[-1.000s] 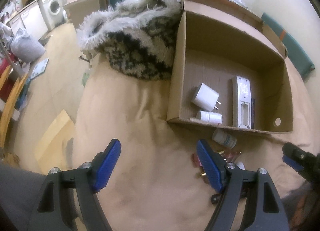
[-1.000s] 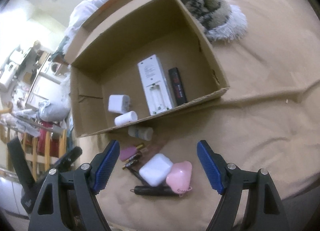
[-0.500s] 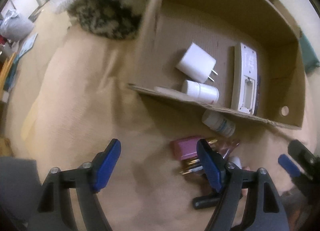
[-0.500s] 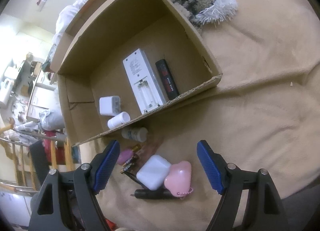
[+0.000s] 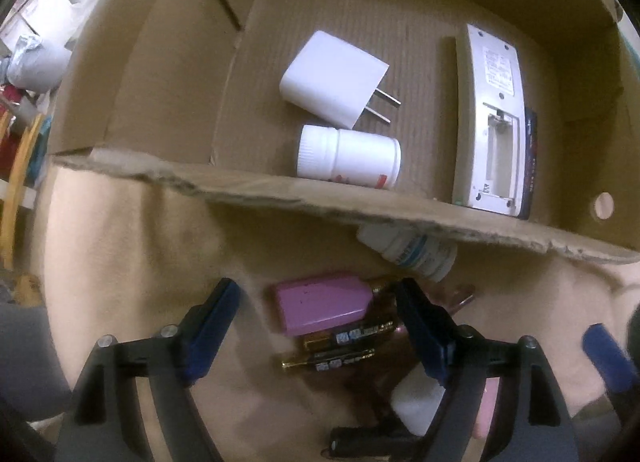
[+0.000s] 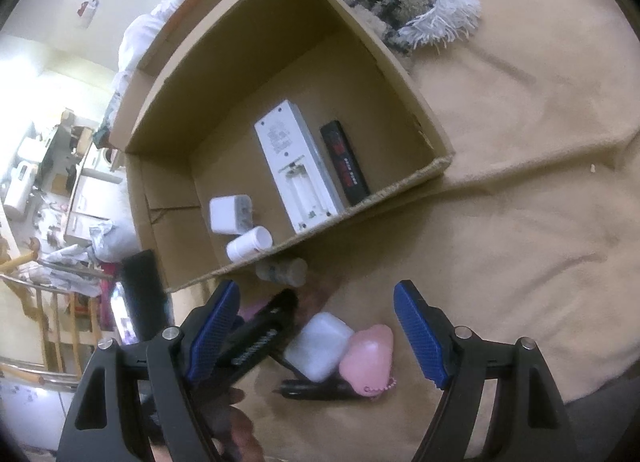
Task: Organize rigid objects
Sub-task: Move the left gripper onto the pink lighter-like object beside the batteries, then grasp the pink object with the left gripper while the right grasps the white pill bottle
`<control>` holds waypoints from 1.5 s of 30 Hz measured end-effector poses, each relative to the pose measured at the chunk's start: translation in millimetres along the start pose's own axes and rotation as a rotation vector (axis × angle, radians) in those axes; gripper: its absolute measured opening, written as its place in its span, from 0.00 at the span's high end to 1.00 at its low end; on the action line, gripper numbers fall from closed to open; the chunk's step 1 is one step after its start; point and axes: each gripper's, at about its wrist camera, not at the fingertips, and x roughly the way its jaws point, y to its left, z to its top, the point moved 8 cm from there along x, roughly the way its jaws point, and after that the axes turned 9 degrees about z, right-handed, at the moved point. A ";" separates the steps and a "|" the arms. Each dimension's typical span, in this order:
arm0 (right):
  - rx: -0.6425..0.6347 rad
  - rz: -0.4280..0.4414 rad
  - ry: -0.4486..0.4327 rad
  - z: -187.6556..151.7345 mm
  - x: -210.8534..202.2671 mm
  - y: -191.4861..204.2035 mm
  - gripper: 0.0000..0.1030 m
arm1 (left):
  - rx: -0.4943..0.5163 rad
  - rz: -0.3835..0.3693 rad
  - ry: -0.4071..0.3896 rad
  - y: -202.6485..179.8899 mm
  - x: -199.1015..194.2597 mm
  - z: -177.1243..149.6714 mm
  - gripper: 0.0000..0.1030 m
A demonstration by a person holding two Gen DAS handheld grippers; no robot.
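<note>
Below, the left tool point(image 5: 316, 318), jaws apart, straddles the pink case point(image 5: 322, 308) lying on the bed near the box point(image 5: 360, 201); light, stiff, smooth, best pinched across its flat sides. Right tool point(image 6: 316, 326) likewise apart.

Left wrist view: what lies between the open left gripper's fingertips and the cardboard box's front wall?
The pink rectangular case lies between the left gripper fingertips; beyond it, a small white bottle rests against the cardboard box wall.

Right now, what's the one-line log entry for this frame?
left claw: open, over pink case and batteries | right claw: open, over white case | box: charger, bottle, remote
</note>
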 end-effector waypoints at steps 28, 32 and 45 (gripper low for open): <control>-0.007 0.034 0.009 0.8 1.0 8.4 0.18 | 0.147 -0.010 -0.020 12.4 -4.0 -12.6 0.61; -0.016 0.026 0.014 -0.5 2.7 8.9 0.18 | 0.140 -0.005 -0.023 23.5 -8.6 -0.6 0.61; -0.039 -0.021 0.033 -4.8 7.9 5.3 0.18 | 0.153 -0.039 -0.082 83.6 -64.9 -4.3 0.61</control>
